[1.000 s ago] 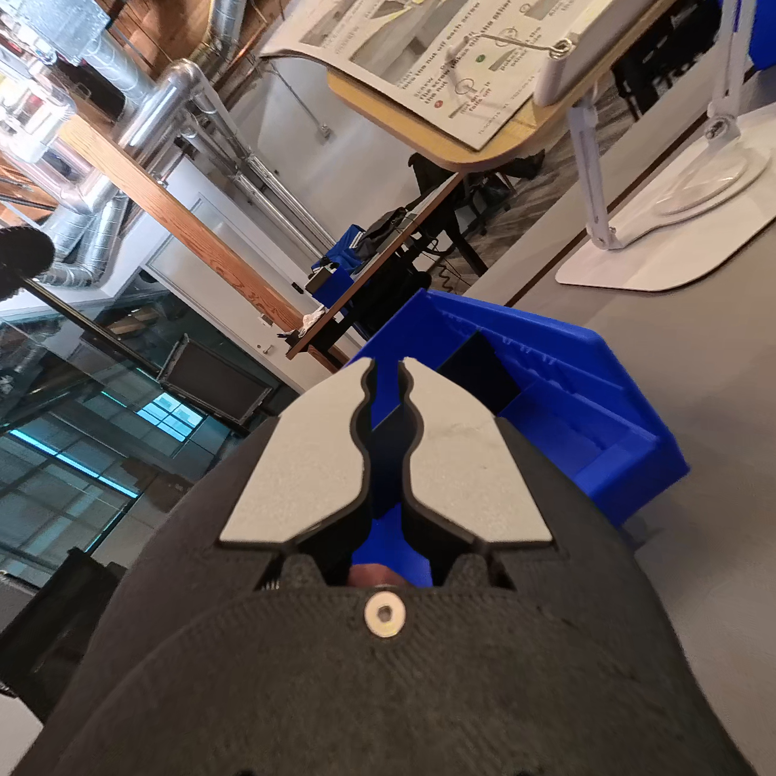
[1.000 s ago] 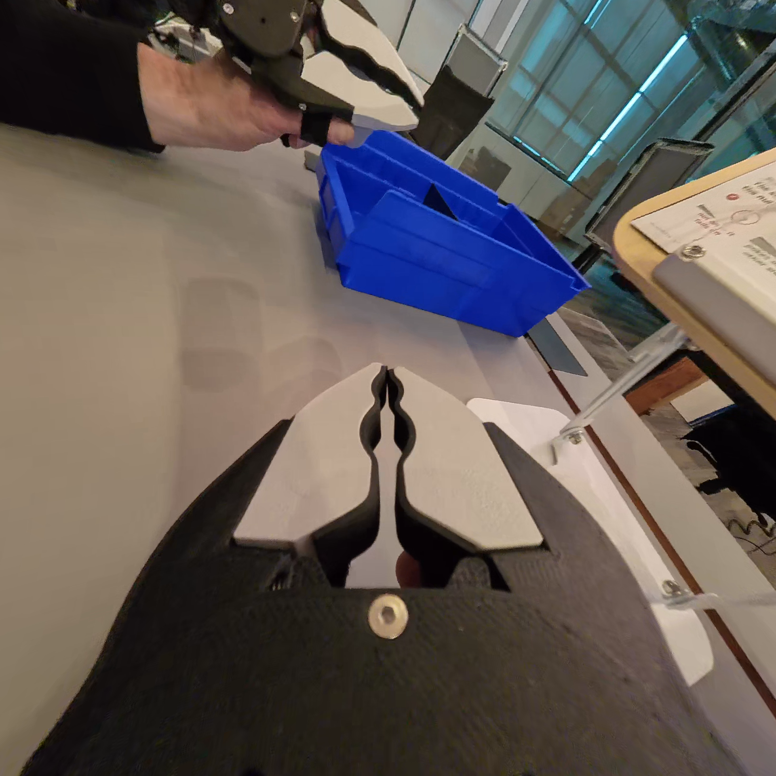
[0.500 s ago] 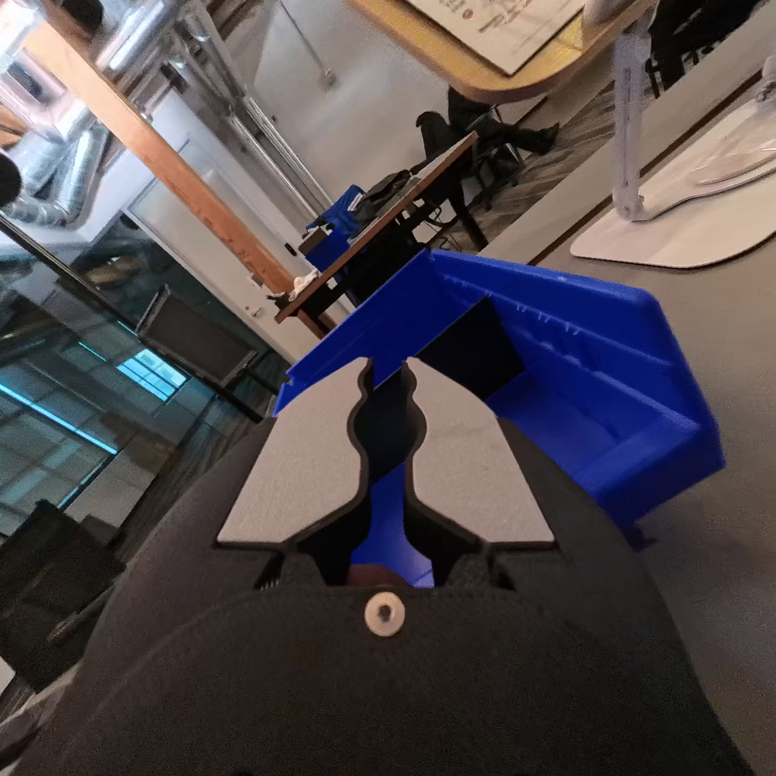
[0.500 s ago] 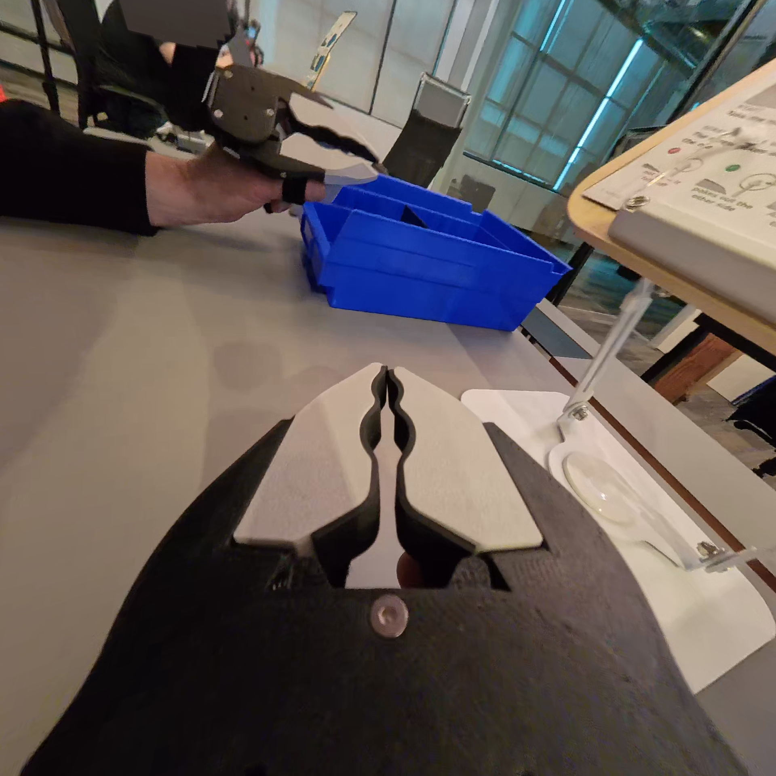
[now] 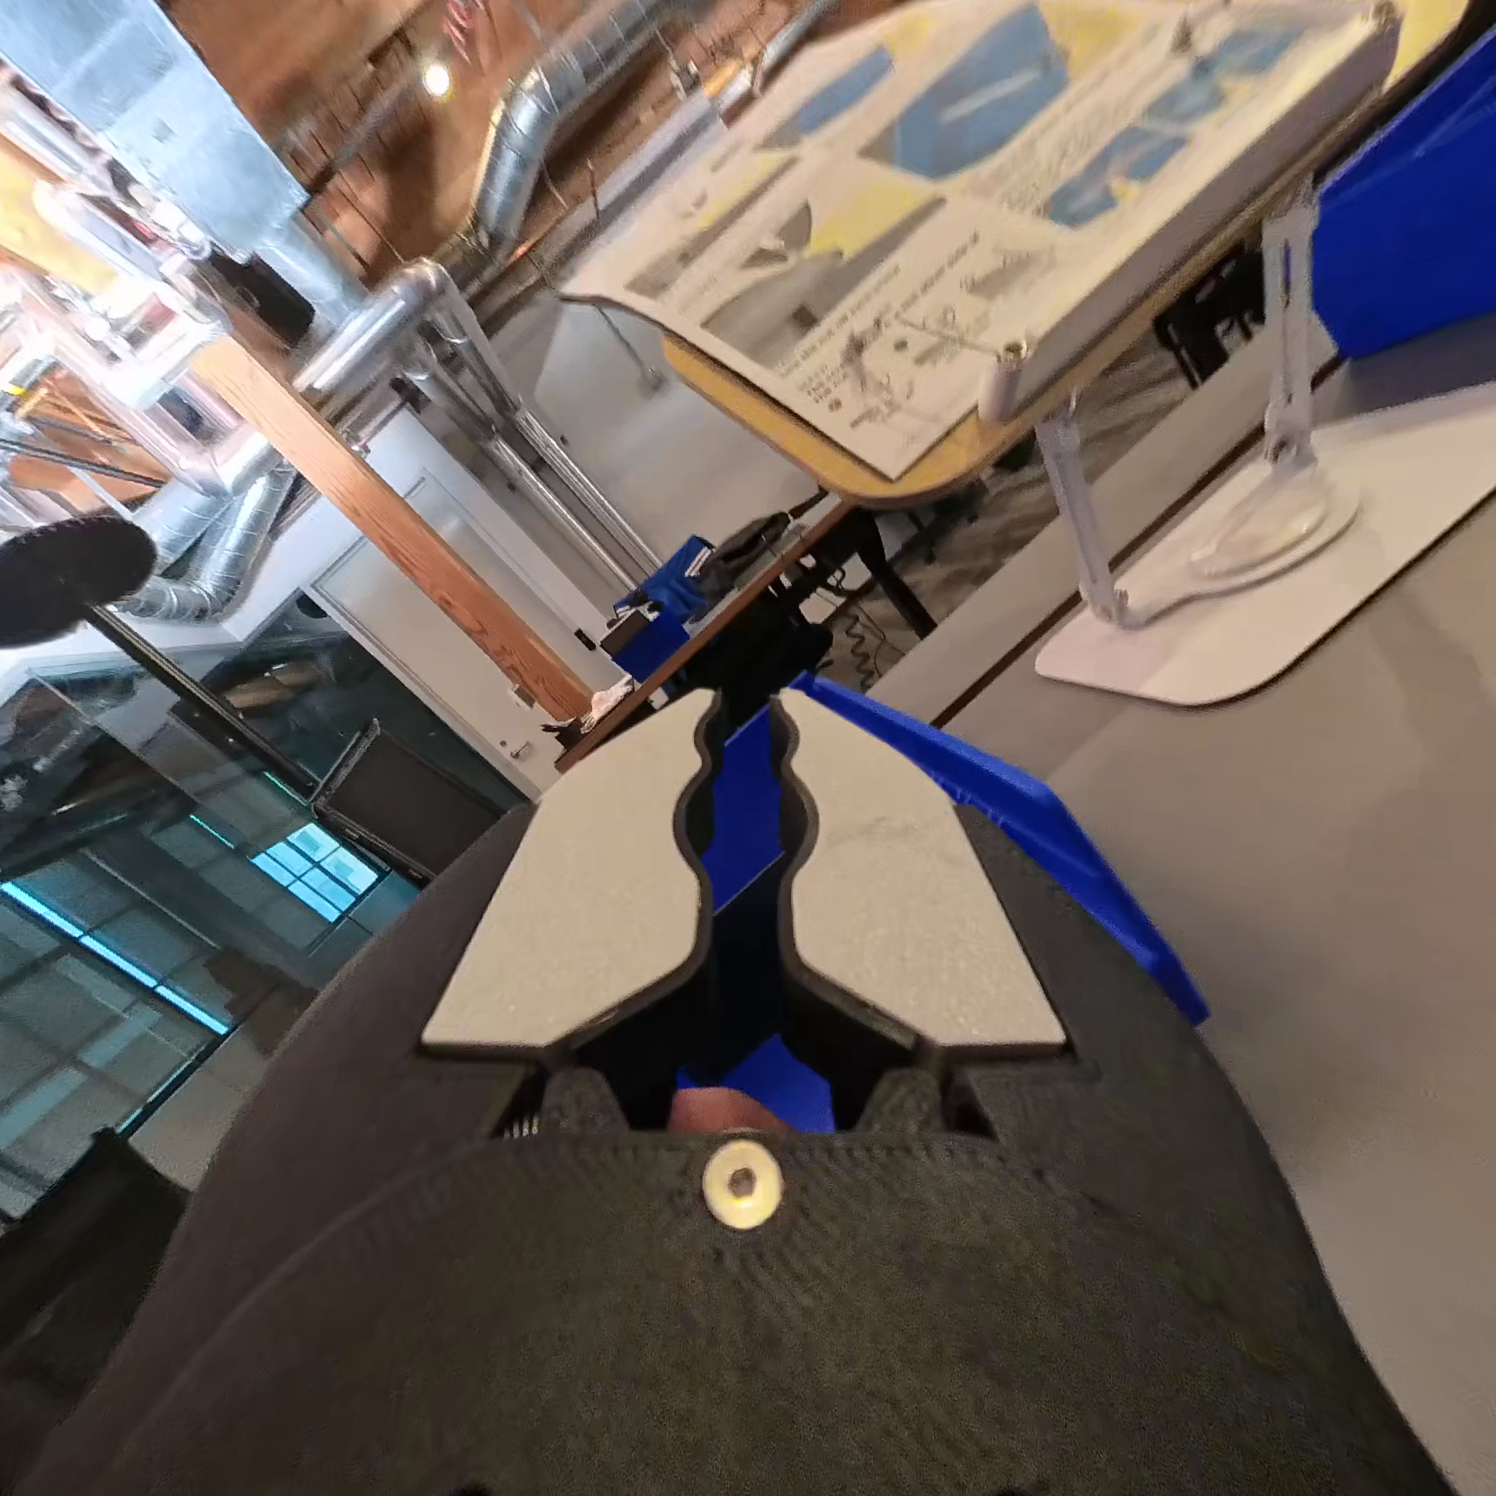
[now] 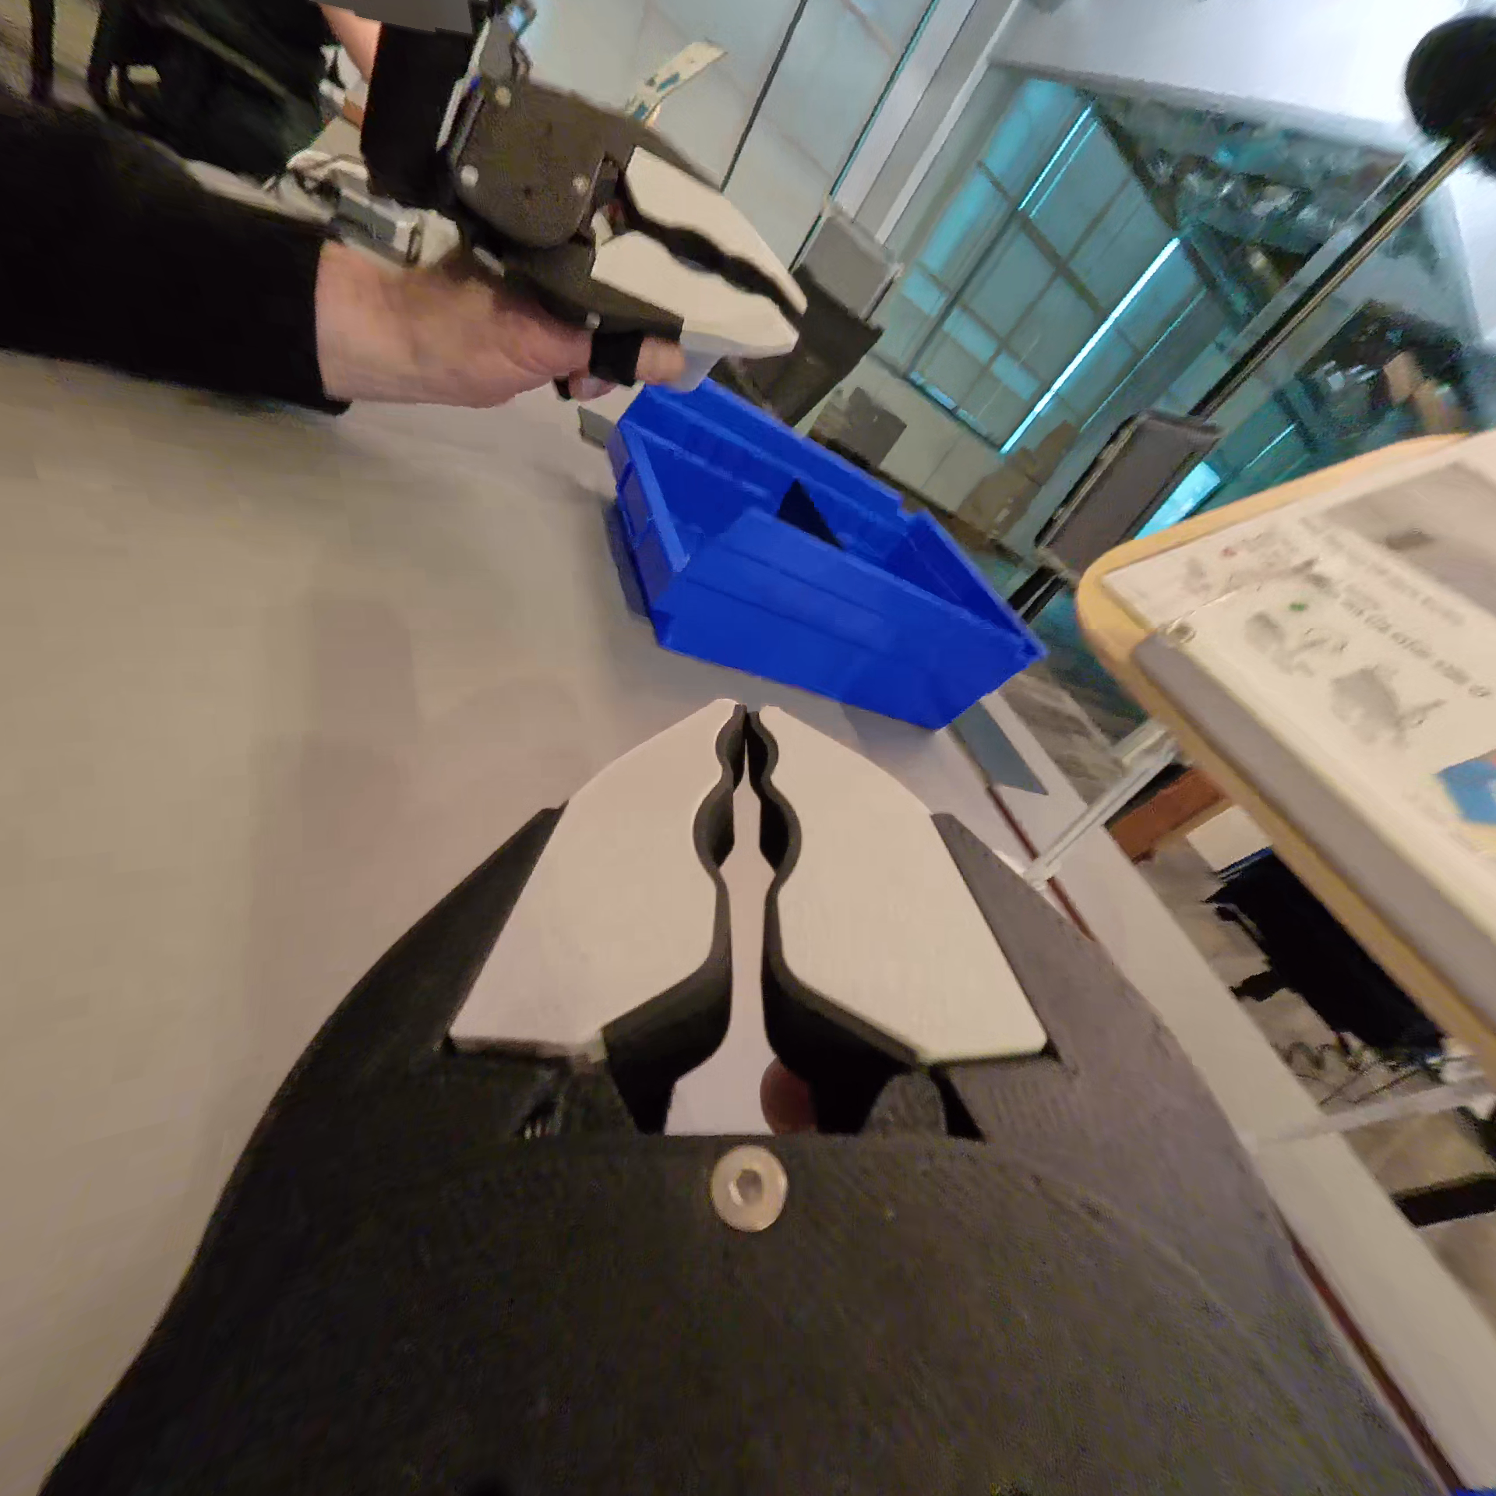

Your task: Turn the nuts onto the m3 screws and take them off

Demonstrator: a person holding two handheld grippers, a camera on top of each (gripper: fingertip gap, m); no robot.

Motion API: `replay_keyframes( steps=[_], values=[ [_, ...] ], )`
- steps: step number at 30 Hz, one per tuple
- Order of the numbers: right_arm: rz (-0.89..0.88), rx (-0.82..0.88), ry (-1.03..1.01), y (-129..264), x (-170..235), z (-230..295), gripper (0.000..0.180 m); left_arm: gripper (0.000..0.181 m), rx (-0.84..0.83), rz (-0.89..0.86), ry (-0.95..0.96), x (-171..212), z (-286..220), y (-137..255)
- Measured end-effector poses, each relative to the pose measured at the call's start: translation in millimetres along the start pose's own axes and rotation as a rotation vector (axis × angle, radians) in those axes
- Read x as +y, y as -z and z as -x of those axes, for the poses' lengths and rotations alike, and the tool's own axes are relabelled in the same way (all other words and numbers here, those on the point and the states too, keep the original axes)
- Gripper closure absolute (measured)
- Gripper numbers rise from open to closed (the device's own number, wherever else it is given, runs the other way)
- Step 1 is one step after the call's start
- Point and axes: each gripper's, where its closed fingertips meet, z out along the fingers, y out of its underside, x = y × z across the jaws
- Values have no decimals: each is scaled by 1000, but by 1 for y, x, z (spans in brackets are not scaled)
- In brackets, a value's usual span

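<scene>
Blue plastic parts bin (image 6: 809, 583), open-topped with a dark divider inside, sits on the grey tabletop (image 6: 243, 648) and serves as the landmark. Just above the bin's near-left corner hangs the left gripper (image 6: 777, 312), black-bodied with pale grey finger plates, held by a bare hand (image 6: 437, 340) in a black sleeve; its fingers stand slightly apart with nothing between them, and in its own view the left gripper (image 5: 743, 712) looks over the bin's rim (image 5: 1012, 801). In front of the bin, low over the tabletop, the right gripper (image 6: 745, 716) has its tips nearly touching, a thin gap only, holding nothing. Right of the bin stands a wooden board bearing printed instruction sheets (image 6: 1336, 648) on a white stand (image 5: 1198, 631). Nuts and m3 screws cannot be made out in either view.
</scene>
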Motion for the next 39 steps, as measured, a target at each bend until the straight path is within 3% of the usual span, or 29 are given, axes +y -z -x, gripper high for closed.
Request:
replay_keyframes(
  steps=[5,10,18,23,27,31,33,39],
  values=[
    [-50,123,-107,45,-50,16,179,171,-15,29,-36,-1,-15,19],
    [23,198,-132,97,-59,59,177,172,-9,21,44,-3,-19,33],
    [129,340,-162,178,-34,36,175,171,92,56,65,-3,-52,20],
    [199,626,-225,291,9,-32,175,172,166,38,196,-8,-66,23],
    [315,815,-261,372,37,-62,155,172,160,89,231,7,-64,18],
    [353,850,-421,424,74,-53,129,172,129,100,304,15,-52,20],
    [428,825,-512,436,96,-42,107,172,130,112,341,19,-52,19],
    [604,679,-671,442,137,-3,90,172,142,123,289,20,-59,16]
  ],
)
